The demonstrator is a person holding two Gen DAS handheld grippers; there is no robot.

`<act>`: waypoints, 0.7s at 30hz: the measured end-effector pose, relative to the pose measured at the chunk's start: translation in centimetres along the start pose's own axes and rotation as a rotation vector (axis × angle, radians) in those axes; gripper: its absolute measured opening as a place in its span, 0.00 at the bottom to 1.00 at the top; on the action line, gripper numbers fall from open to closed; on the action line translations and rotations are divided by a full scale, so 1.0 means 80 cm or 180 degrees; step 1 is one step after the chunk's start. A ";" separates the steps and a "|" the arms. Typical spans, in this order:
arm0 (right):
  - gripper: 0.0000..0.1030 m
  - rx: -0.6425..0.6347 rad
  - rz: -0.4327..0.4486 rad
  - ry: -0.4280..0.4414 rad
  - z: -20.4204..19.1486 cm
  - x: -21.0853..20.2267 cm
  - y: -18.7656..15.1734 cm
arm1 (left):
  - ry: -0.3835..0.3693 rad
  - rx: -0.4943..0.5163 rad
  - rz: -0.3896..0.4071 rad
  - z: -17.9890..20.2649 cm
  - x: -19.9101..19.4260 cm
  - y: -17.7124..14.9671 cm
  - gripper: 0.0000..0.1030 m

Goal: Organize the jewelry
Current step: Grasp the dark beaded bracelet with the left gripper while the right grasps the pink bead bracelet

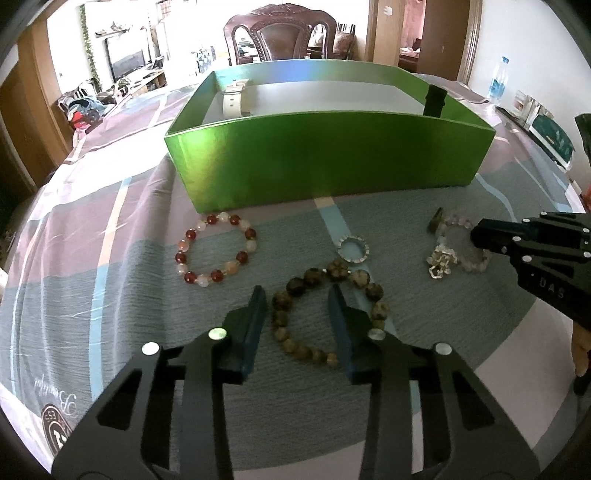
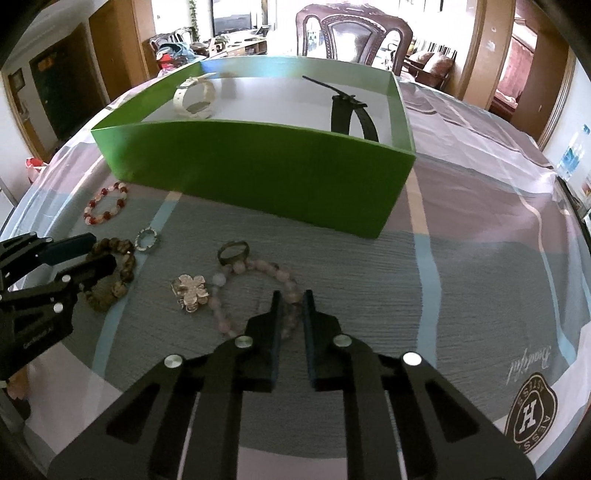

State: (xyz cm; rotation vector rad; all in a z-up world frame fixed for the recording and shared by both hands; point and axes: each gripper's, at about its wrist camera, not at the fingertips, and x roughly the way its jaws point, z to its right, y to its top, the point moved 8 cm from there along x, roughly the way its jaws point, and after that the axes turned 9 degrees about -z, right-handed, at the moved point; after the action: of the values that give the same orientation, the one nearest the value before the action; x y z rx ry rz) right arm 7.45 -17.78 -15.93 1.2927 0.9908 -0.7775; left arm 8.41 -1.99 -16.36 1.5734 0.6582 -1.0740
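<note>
Nearest the left wrist camera, the left gripper [image 1: 298, 295] sits low over the cloth, jaws wide apart, straddling one side of the brown mottled bead bracelet [image 1: 314, 280]; whether the pads touch the beads I can't tell. The right gripper [image 2: 291, 299] is low too, pointing forward, jaws narrowly apart around the near arc of the pale pink bead bracelet [image 2: 255, 291], not visibly pinching it. The silver flower-shaped brooch [image 2: 190, 290] lies just beside the pink beads, to their left. A dark metal ring [image 2: 232, 253] touches the far end of the pink bracelet. Beyond the brown beads, a small silver studded ring [image 1: 354, 249] lies just beside them. Farther left, the red-and-white bead bracelet [image 1: 216, 253] lies apart, near the front wall of the shiny green cardboard box [image 1: 325, 158].

All rest on a table covered in a grey, mauve and blue striped cloth [image 1: 110, 258].

The right wrist view looks down into the box: a white strap watch [image 2: 194, 98] rests in the far left corner, a black strap watch [image 2: 351, 110] on the right side. The left view shows only their tops. Behind the box stands a dark carved wooden chair [image 2: 354, 33].
</note>
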 end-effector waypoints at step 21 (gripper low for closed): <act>0.10 0.0073 0.0052 0.0046 -0.006 -0.005 -0.001 | -0.0034 -0.0258 -0.0006 -0.026 -0.003 0.002 0.11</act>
State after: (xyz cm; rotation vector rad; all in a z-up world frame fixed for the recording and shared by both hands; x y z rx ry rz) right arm 7.15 -17.35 -15.63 1.3262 0.9842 -0.7699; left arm 9.09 0.00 -16.04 1.4967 0.6877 -1.0439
